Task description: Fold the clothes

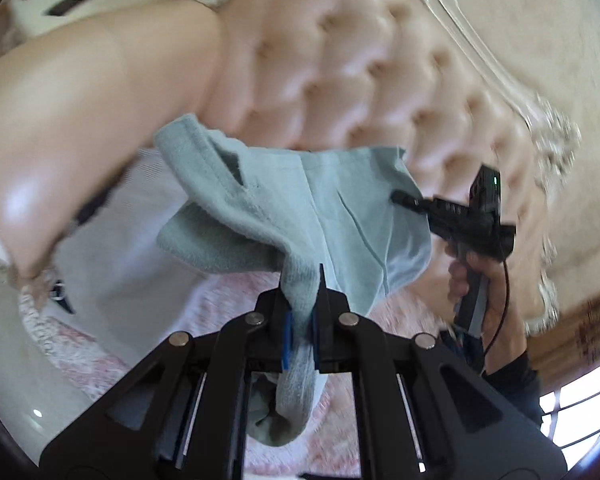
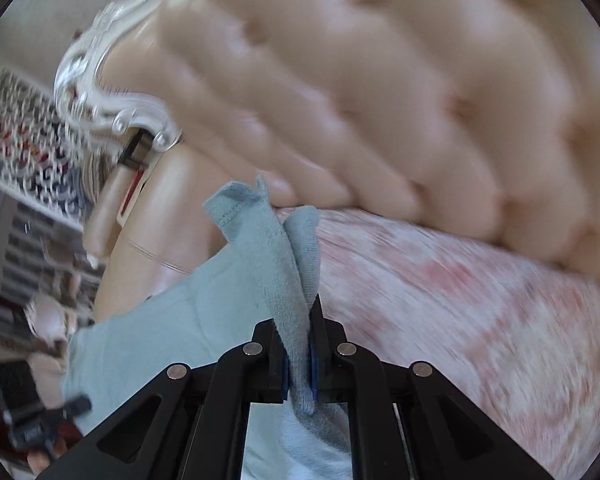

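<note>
In the left wrist view, the left gripper [image 1: 302,312] has its jaws closed tight on a bunched edge of a pale grey-green garment [image 1: 340,216], a soft knit with a fleecy inner face and stitched seams. The cloth hangs in the air above the bed [image 1: 220,292], which carries a pink and white patterned cover. From the pinched fold the fabric spreads up and to the right, where the right gripper [image 1: 400,198] pinches its far edge, held by a hand [image 1: 464,276] in a dark sleeve. Behind rises a peach tufted headboard [image 1: 360,60] with a white carved frame. A window shows at the lower right corner.

In the right wrist view, the right gripper [image 2: 298,344] has its jaws clamped on a twisted strip of the same garment [image 2: 148,328], whose hemmed corner stands up above the jaws. The rest of the cloth sags down and to the left, toward the left gripper [image 2: 76,404], blurred at the frame's edge. This view alone shows a patterned panel [image 2: 24,140] and shelves at far left.
</note>
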`<state>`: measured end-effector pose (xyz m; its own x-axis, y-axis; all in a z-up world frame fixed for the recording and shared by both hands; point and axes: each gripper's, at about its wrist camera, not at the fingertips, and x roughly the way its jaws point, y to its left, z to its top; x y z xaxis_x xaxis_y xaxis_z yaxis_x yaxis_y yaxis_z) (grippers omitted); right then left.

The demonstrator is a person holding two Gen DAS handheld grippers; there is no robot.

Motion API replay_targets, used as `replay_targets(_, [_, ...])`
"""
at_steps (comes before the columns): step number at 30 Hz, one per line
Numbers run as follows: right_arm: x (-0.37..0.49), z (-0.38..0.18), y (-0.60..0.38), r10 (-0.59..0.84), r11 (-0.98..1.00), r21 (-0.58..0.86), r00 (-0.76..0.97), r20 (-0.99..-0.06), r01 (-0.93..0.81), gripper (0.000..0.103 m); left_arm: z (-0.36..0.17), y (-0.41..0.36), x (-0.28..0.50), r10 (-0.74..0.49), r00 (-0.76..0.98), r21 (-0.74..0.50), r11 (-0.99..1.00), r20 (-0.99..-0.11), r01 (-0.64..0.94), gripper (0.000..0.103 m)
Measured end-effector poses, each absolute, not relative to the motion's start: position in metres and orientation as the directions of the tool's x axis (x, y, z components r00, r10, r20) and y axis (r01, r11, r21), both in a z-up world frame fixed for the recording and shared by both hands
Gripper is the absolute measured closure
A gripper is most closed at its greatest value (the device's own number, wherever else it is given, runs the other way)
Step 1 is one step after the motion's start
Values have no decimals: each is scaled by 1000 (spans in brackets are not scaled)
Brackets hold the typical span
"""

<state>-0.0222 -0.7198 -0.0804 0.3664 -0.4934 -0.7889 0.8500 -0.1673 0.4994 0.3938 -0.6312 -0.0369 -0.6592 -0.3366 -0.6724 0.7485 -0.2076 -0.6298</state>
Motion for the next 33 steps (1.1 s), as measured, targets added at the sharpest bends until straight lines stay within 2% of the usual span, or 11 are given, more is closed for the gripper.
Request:
replay_targets(7, [114,-113,-841,-407,13,429,397,-823,903,97,-113,-610,458,-508,-559,-657,20,-656,753,95])
replay_targets(12, [186,-188,-881,-312,64,388,387,-868,920,97,-196,-598,476,-506,-519,-679,199,-689,707,95])
replay_targets(15, [211,-227,-886,-276,79,335,343,-898,939,97,-222,-591,483,-507,-498,-672,248,-704,697,95])
replay_targets(26, [204,-265,-887,-298,32,320,314,-901,947,96,-245,-594,493,-513,-485,-666,260,-708,699,94])
replay_targets(33, [190,-266,-885,-356,-18,333,305,-883,943,96,-239,-618,504,-510,-517,-669,169,-688,723,94])
